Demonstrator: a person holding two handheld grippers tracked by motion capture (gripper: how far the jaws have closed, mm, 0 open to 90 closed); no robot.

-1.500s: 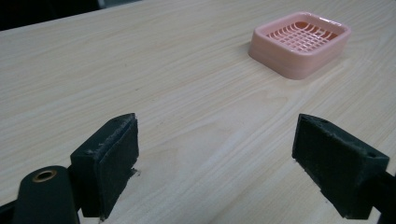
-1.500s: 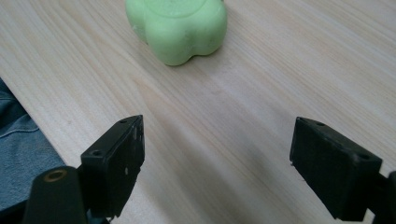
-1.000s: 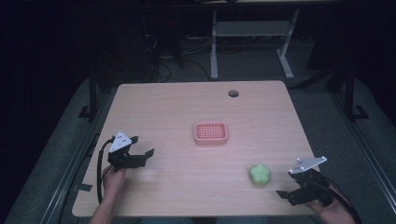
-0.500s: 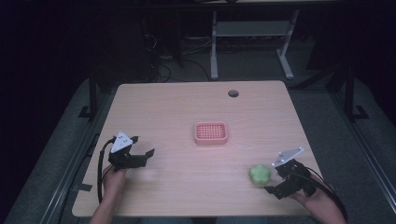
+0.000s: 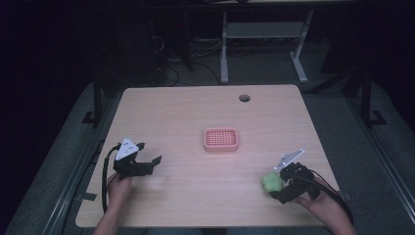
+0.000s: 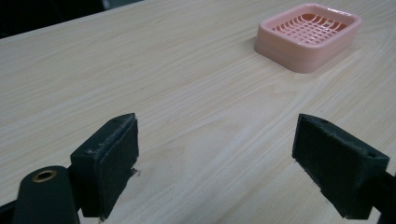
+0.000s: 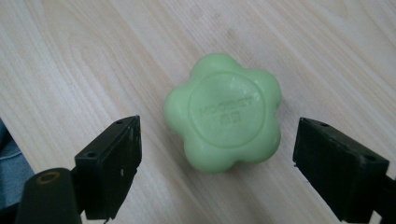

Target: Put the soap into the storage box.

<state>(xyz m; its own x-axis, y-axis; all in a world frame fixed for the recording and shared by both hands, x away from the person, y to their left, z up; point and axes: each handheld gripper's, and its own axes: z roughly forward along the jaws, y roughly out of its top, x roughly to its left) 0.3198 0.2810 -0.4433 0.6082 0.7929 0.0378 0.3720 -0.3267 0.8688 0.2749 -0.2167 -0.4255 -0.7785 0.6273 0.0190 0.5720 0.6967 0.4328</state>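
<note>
A green flower-shaped soap (image 7: 224,113) lies flat on the wooden table (image 5: 195,117) near its front right corner, also seen in the high view as the green soap (image 5: 269,182). My right gripper (image 7: 217,172) is open, tilted down over the soap with a jaw on either side and not touching it; in the high view the right gripper (image 5: 283,187) sits just right of the soap. A pink slotted soap dish (image 5: 221,139) stands empty at the table's middle, and shows far off as the soap dish (image 6: 309,35). My left gripper (image 5: 147,164) rests open at the front left.
A round cable hole (image 5: 244,98) is set in the table's far edge. White desk legs (image 5: 225,49) and cables stand on the dark floor behind. Bare wood lies between the dish and both grippers.
My right gripper has moved left and forward from the table's right edge to the soap, tilting down over it. The left gripper and dish have stayed put.
</note>
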